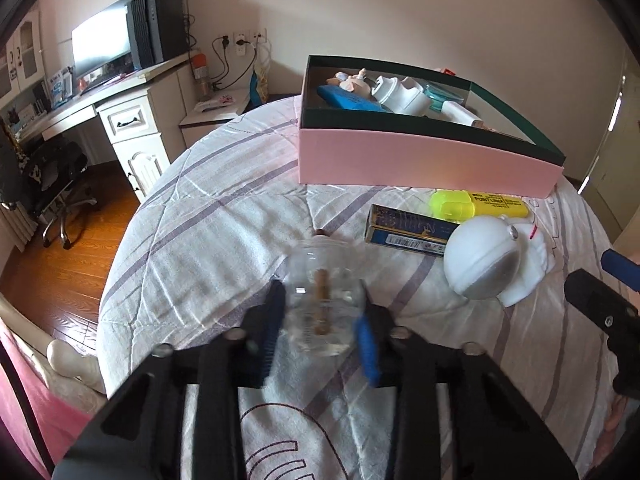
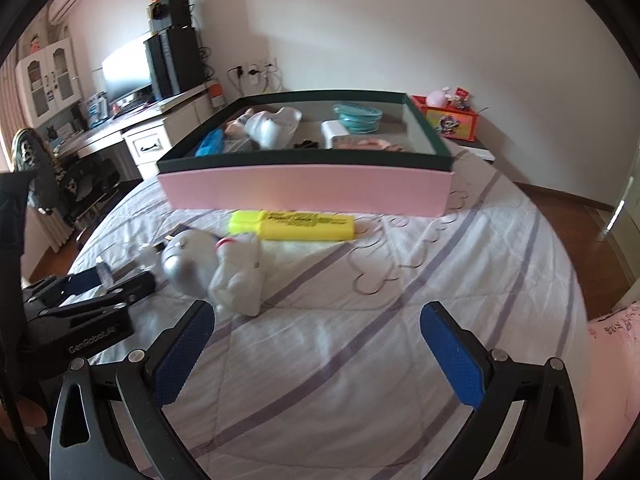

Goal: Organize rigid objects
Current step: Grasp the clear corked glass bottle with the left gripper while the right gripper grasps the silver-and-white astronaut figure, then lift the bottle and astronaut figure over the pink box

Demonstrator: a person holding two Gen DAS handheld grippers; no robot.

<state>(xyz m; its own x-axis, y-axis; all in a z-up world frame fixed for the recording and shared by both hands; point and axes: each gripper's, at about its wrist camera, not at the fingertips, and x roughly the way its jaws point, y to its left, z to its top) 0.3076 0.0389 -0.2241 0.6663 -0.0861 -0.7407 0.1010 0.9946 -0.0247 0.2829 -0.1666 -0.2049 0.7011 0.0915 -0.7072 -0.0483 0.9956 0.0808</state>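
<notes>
My left gripper [image 1: 322,322] is shut on a clear glass jar [image 1: 324,296] with a brown stick inside, held just above the bed. To its right lie a dark blue and gold box [image 1: 408,229], a white astronaut figure [image 1: 490,261] and a yellow highlighter [image 1: 478,202]. Behind them stands a pink box with a dark green rim [image 1: 420,156] holding several items. My right gripper [image 2: 316,344] is open and empty over the quilt, with the astronaut figure [image 2: 224,268] ahead left, the highlighter [image 2: 296,225] and the pink box [image 2: 308,188] beyond.
The bed has a white quilt with purple stripes [image 2: 360,360]. A white desk with a monitor [image 1: 102,44] and a black office chair [image 1: 52,176] stand left across wooden floor. A red box [image 2: 450,122] sits on a nightstand behind the pink box.
</notes>
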